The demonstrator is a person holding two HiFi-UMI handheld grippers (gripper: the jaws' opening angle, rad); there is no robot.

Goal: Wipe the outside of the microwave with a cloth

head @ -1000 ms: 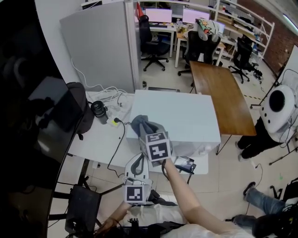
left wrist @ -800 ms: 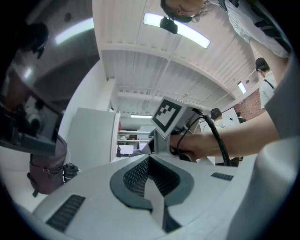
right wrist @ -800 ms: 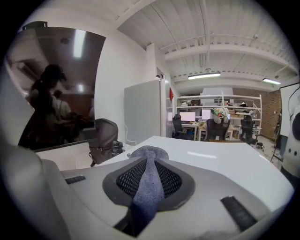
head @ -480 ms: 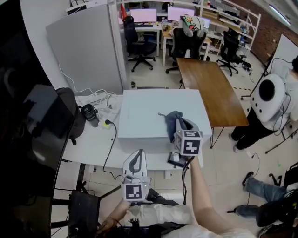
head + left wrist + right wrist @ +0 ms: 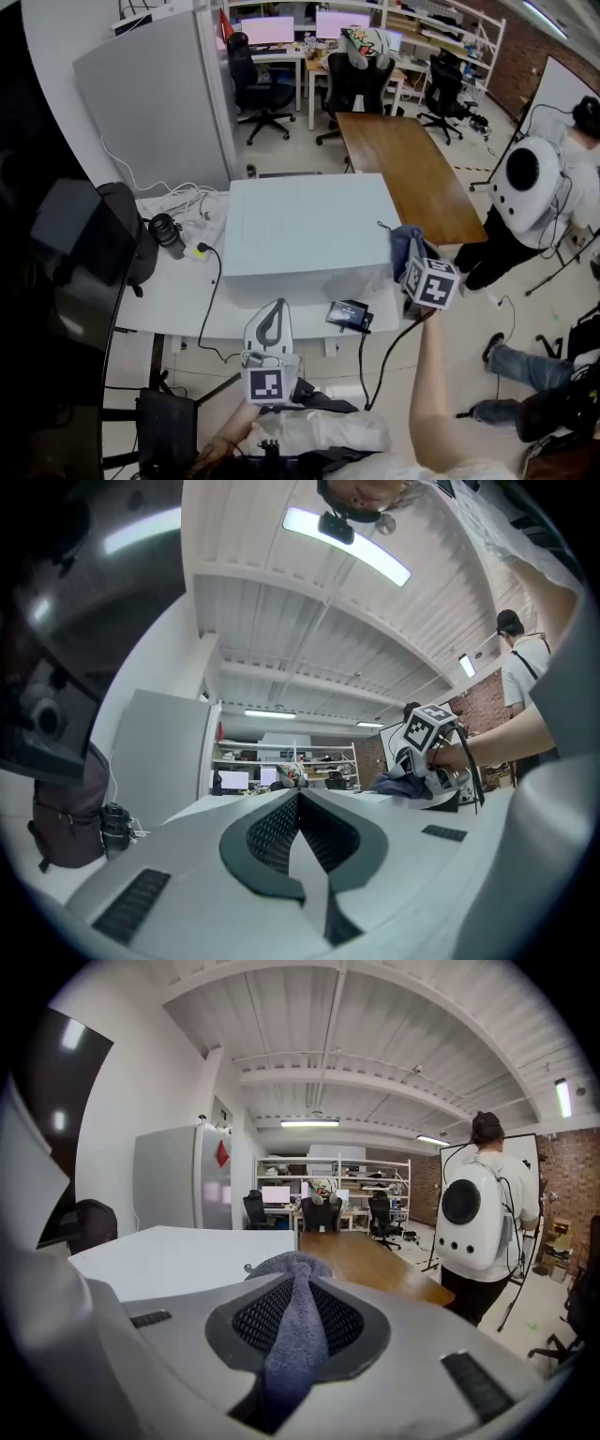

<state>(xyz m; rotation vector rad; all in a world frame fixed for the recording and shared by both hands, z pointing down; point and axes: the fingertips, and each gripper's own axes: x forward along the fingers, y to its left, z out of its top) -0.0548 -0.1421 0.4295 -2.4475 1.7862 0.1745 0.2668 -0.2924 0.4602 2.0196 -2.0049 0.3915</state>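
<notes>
Office clutter on and around a white table

The white table (image 5: pixel 173 300) carries a dark backpack (image 5: pixel 117 244) at the left edge of its tabletop and a black cylinder (image 5: pixel 167 232) just beside the bag. White cables (image 5: pixel 187 199) are tangled near the back-left corner. A black cable (image 5: pixel 214 291) with a yellow-green plug runs to the front edge, where a small black device (image 5: pixel 349 314) lies. A grey partition (image 5: pixel 150 103) stands behind the back-left corner. A wooden table (image 5: pixel 408 169) stretches away from the back-right corner, with black office chairs (image 5: pixel 258 84) and lit monitors (image 5: pixel 267 30) beyond. A person wearing a white hard-shell backpack (image 5: pixel 520 183) stands to the right of the wooden table.
</notes>
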